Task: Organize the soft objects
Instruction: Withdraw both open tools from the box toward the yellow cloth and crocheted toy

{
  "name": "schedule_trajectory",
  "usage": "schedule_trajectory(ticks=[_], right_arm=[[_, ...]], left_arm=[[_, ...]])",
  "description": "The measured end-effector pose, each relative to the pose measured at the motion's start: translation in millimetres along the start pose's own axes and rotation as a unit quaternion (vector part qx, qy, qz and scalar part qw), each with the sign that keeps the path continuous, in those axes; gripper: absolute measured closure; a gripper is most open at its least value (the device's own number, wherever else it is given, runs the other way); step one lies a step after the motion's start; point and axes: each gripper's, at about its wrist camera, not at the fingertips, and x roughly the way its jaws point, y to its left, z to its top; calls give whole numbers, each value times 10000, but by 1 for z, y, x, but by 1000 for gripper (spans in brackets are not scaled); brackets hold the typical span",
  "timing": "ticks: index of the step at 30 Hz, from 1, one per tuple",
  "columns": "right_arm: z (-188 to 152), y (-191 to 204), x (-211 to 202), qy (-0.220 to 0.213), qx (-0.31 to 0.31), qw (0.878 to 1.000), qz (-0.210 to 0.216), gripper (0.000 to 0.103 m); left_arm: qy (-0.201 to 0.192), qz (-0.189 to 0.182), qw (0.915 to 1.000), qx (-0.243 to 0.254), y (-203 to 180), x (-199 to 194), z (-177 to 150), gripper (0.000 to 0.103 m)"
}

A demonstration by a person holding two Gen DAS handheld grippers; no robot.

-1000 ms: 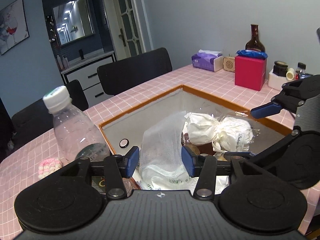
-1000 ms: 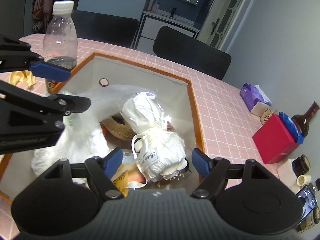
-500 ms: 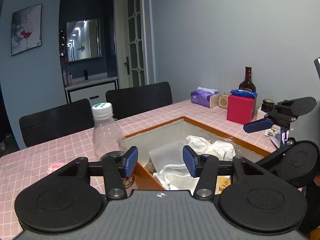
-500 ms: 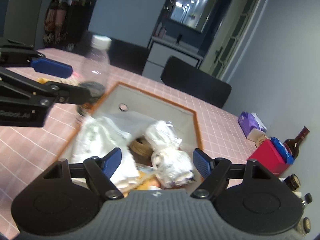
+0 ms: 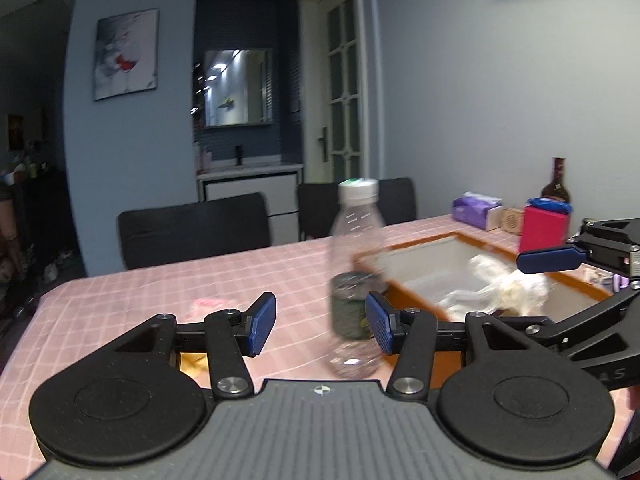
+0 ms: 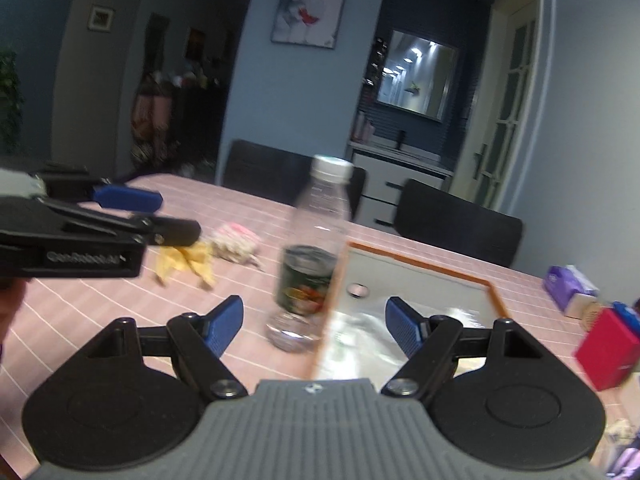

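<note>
1. At the far left of the pink checked table [image 5: 120,300], a pink-and-white knitted soft piece [image 6: 234,242] lay flat, with a crumpled yellow soft piece [image 6: 186,264] just beside it on the near side.
2. The left gripper [image 5: 320,322] hung over the tabletop with its blue pads [image 5: 260,322] set apart and nothing between them; it gripped nothing.
3. A clear plastic bottle [image 5: 354,276] with a white cap stood upright near the table's middle, just beside the left rim of the tray, a dark label round its lower half.
4. The orange-rimmed tray [image 5: 404,246] sat right of the bottle, holding white bundles wrapped in clear plastic [image 5: 504,290]; motion blur hid their details.
5. The right gripper [image 6: 314,324] pointed over the tray's left edge, jaws spread wide and empty.
6. Farther right stood a purple tissue pack [image 5: 476,210], a red box [image 5: 544,230] and a dark bottle [image 5: 556,182] against the wall.
7. Black chairs [image 5: 192,228] lined the table's far side.
</note>
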Motion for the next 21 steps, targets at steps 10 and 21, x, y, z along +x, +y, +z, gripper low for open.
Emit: schedule_trajectory(ticks=[10,21], right_arm=[[3,65,46,-54,112,9988,465,26],[2,100,117,358,585,9971,337,26]], left_arm=[[486,439,9978,-30,61,1,-26,43],[745,719,9946,-113,105,18,-49,43]])
